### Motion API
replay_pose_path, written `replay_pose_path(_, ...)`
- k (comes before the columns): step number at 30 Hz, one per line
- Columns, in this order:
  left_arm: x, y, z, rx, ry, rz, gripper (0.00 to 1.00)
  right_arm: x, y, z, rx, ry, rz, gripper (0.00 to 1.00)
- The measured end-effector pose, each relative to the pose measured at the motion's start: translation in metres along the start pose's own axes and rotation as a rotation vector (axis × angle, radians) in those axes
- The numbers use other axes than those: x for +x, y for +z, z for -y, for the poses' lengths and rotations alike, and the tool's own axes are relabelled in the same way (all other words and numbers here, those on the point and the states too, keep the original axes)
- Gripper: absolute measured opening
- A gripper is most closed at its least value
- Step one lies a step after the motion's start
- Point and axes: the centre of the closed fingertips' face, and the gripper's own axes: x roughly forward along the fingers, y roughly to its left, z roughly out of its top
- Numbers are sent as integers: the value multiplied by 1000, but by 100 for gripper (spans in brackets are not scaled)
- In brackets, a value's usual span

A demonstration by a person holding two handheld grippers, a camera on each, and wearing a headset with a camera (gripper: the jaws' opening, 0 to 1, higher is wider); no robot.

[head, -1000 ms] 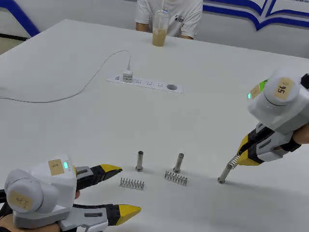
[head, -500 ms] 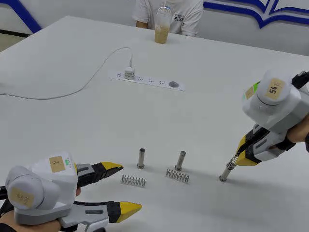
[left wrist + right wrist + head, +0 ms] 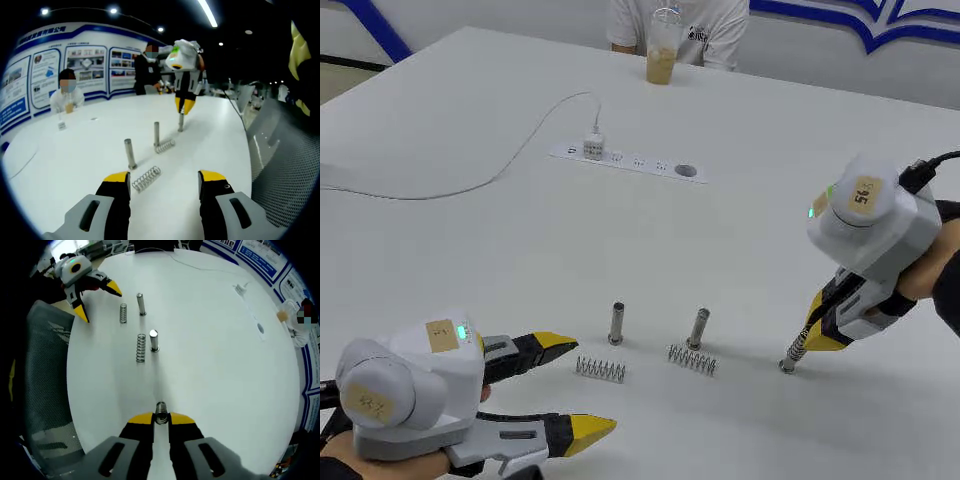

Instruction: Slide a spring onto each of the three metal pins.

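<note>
Fingers of the right gripper (image 3: pixel 807 340) are pinched narrow on a small coiled steel spring (image 3: pixel 799 346), which is threaded over the rightmost short silver metal pin (image 3: pixel 786 364). That pin's foot is on the white bench (image 3: pixel 500 250). The middle pin (image 3: pixel 698 327) and left pin (image 3: pixel 617 322) stand upright and bare. A first loose spring (image 3: pixel 692 359) lies flat just in front of the middle pin, and a second loose spring (image 3: pixel 599 369) just in front of the left pin. The left gripper (image 3: pixel 588 387) has its fingers wide and holds nothing, near the second loose spring. A white power strip (image 3: pixel 635 163) lies well behind.
</note>
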Motion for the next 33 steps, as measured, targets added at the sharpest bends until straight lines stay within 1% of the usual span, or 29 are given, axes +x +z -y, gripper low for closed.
replay_pose_path(5,0,-1,0,-3,3,-3,55,5,-1,-2,0,6,-5,12)
replay_pose_path(13,0,-2,0,-5,3,-7,55,16,-5,-1,3,12,-19,12)
replay_pose_path(19,0,-2,0,-8,5,-6,55,19,-6,0,12,14,-17,12)
replay_pose_path(29,0,-1,0,-4,2,-5,55,19,-6,0,0,12,-17,13)
replay_pose_path(33,0,-1,0,-3,3,-5,55,19,-7,0,1,8,-10,16)
